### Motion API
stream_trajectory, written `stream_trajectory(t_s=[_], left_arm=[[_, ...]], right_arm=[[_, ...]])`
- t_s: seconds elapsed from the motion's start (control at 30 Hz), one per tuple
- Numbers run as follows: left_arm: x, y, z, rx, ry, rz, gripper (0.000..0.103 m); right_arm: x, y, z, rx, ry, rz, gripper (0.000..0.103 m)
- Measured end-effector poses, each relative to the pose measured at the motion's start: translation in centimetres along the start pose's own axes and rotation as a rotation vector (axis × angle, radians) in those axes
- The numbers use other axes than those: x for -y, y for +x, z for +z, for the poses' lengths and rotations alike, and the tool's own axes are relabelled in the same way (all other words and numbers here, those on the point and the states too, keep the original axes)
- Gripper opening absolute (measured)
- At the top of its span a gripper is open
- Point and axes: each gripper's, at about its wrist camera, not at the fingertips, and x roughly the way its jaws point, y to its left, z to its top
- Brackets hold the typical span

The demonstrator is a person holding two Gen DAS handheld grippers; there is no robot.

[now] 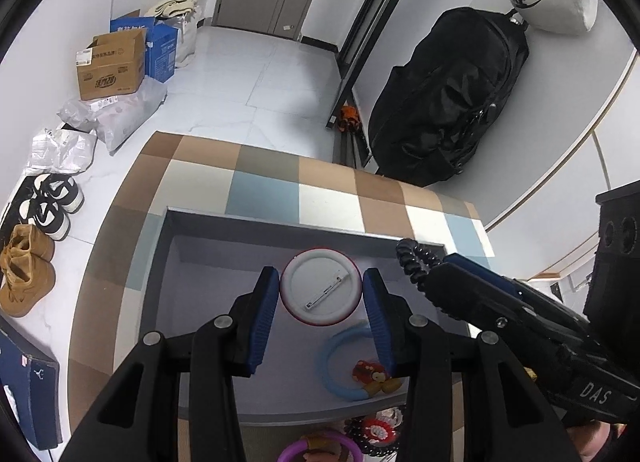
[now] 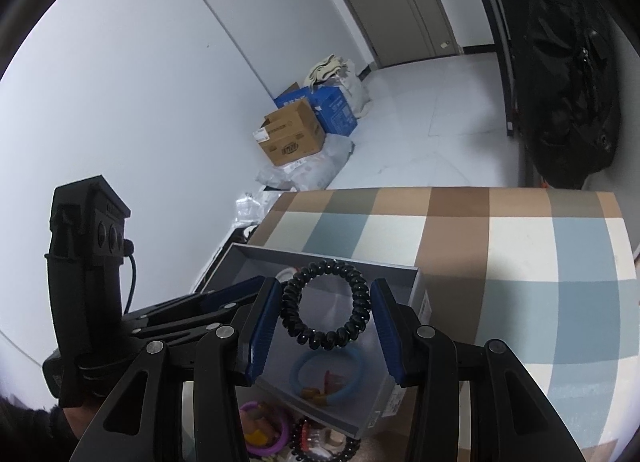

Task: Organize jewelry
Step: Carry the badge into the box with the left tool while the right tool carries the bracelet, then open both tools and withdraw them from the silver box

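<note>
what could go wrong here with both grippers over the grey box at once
The right gripper holds the black spiral hair tie only by its springy sides, so it could slip or pop out before it is over the grey box.

The left gripper straddles the round badge close beside the right gripper, so the two could knock together.

The blue ring lies just under the left fingers and may get nudged.

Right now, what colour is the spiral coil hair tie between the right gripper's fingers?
Black. The spiral coil hair tie between the right gripper fingers shows best in the right wrist view.
</note>
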Motion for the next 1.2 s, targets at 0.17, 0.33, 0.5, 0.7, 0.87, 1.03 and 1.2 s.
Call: stream_trajectory(t_s=[0.17,0.33,0.5,0.7,0.87,1.03,1.2], left_arm=[[-0.4,0.0,0.3,-0.005,-0.056,-0.036,0.053],[-0.1,-0.8,0.5,0.048,-0.055,-0.055,0.071],[0.1,-1.2,0.5,0.072,-0.039,-0.049,0.073],[0.2,-2.0,0.3,0.096,-0.018,-0.034,0.074],[0.6,-3.2,-0.4,0.133,0.016,0.003,0.082],[0.7,-4.0,-1.3,0.118,0.033,0.035,0.083],[0.7,-4.8,-2.2,0.118,0.036,0.046,0.084]], right_arm=[[0.3,-0.1,0.0,0.006,0.012,-0.006,0.049],[0.7,-0.9,0.2,0.046,0.032,0.015,0.06],[1.0,-2.3,0.6,0.111,0.033,0.021,0.077],[1.4,-2.8,0.5,0.123,0.05,0.004,0.086],[1.6,-3.5,-0.1,0.126,0.05,-0.015,0.093],[1.5,-4.6,-1.0,0.134,0.039,-0.035,0.096],[1.1,-5.4,-1.9,0.138,0.028,-0.054,0.102]])
